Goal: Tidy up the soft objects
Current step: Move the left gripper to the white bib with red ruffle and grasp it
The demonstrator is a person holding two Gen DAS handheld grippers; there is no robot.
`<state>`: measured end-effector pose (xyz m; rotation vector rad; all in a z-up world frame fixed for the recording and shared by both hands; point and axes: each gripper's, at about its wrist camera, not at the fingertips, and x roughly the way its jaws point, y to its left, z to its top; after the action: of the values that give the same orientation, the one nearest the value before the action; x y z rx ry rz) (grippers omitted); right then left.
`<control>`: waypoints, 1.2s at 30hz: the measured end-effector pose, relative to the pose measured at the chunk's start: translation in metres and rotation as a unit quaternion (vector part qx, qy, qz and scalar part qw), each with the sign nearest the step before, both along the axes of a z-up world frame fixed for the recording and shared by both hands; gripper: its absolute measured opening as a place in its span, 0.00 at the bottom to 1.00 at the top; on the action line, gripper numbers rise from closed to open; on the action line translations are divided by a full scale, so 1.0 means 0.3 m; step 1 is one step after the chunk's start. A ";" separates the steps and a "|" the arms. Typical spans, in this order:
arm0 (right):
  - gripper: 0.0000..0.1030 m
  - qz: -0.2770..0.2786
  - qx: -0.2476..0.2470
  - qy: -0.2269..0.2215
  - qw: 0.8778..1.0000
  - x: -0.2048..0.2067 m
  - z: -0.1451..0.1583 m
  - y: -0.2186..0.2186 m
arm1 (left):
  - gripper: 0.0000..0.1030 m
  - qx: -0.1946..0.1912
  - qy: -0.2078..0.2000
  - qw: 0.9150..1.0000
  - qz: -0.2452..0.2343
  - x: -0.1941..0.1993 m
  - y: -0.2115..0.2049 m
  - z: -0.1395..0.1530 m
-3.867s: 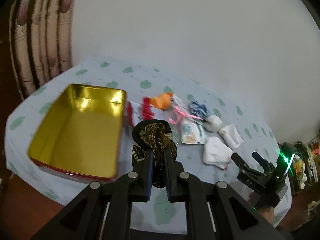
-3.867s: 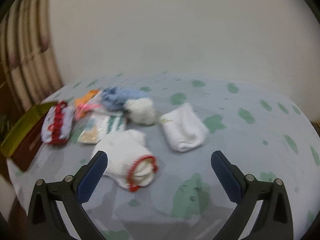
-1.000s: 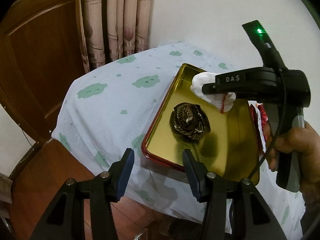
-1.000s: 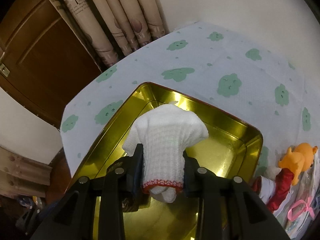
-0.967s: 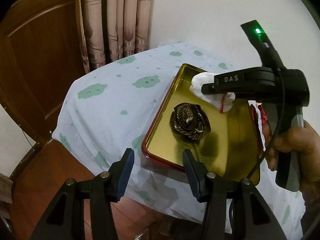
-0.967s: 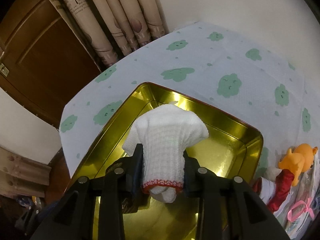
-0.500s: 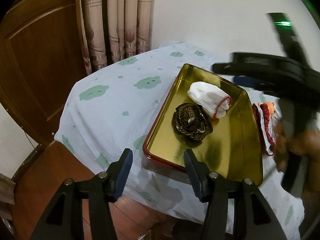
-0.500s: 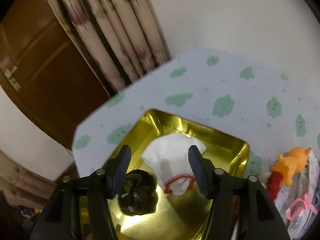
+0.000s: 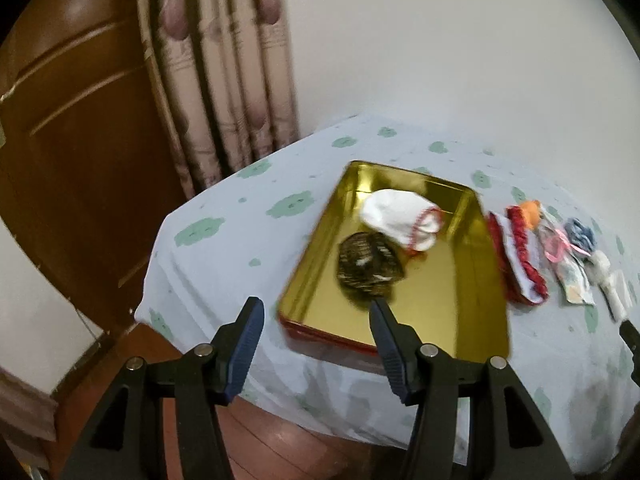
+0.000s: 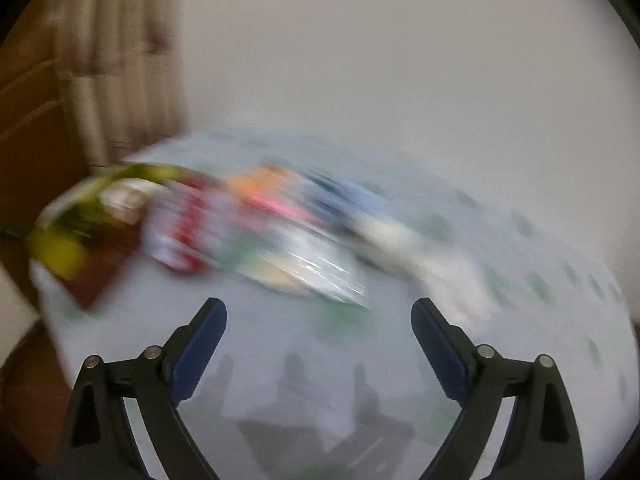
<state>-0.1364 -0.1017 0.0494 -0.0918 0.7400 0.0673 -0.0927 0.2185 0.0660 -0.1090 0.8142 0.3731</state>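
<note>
On table [image 9: 224, 248], near its left edge: gold tin [image 9: 452, 296], open, red outer rim, long side parallel to that edge. Inside tin, far half: white sock [image 9: 400, 218] with red cuff, cuff end pointing right, lying against far wall. Just in front of sock, touching it: brown patterned bundle [image 9: 368, 268], roughly mid-tin toward left wall. Near half of tin bare.

Right of tin, on cloth, in a loose row toward right edge: red-and-white piece [image 9: 520, 256] just beside tin wall; orange toy [image 9: 532, 208] at its far end; pink ribbon [image 9: 560, 244]; blue fabric [image 9: 580, 232]; flat packet [image 9: 574, 284]; white ball [image 9: 600, 266]; white roll [image 9: 618, 298] nearest right edge. Exact contacts among these too small to tell.

Left gripper [image 9: 316, 344]: fingers spread wide, nothing between pads, held above near-left corner of table, short of tin. Right fingertip overlaps tin's near portion in view; contact not determinable.

Right gripper [image 10: 318, 340]: fingers spread wide, empty, above bare cloth at near side of table. Right wrist view heavily motion-blurred; tin [image 10: 76, 224] recognisable only as yellow-and-red smear at left, loose items as coloured streaks across middle. Tip of right gripper visible at right margin of left wrist view.

Background: curtain [image 9: 224, 92], wooden door [image 9: 76, 148], plain wall.
</note>
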 end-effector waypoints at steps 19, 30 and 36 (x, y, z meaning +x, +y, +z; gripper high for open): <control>0.94 -0.198 0.061 0.034 0.978 -0.115 -0.137 -0.607 | 0.55 -0.187 0.071 0.953 -0.227 0.154 -0.492 -0.054; 0.95 -0.176 0.100 0.030 0.979 -0.133 -0.132 -0.631 | 0.54 -0.241 0.095 0.957 -0.132 0.366 -0.451 -0.164; 0.95 -0.164 0.107 0.040 0.980 -0.122 -0.140 -0.626 | 0.55 -0.229 0.098 0.961 -0.118 0.440 -0.444 -0.199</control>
<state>-0.1730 -0.2895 0.0075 0.2388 0.8149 -0.1644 0.0394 0.0852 0.0063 -0.4068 1.0883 -0.0380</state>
